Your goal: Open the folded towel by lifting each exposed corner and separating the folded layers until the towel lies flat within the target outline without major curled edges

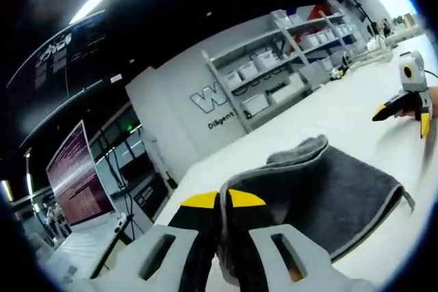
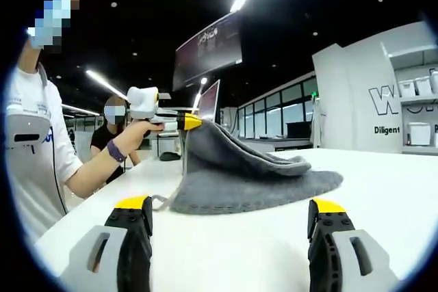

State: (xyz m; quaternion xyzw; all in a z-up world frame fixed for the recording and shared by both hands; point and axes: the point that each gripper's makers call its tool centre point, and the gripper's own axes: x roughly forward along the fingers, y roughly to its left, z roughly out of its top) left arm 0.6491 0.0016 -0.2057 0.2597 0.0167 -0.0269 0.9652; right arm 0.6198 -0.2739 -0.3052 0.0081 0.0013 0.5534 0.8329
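A dark grey towel [image 1: 328,193] with a pale hem lies folded on the white table [image 1: 356,104]. My left gripper [image 1: 222,200] is shut on one of its corners, the yellow-tipped fingers pinching the fabric. From the right gripper view, that left gripper [image 2: 189,122] holds the corner lifted, so the upper layer of the towel [image 2: 253,176] rises like a tent off the lower one. My right gripper [image 2: 230,204] stands open just above the table [image 2: 383,189], a short way in front of the towel and not touching it. The right gripper [image 1: 402,117] is also seen at the far side.
A person [image 2: 31,148] in a white shirt stands at the table's left side, and another person [image 2: 113,131] is behind. An open laptop [image 1: 79,186] sits at the table's end. Shelves with white bins [image 1: 274,73] line the back wall.
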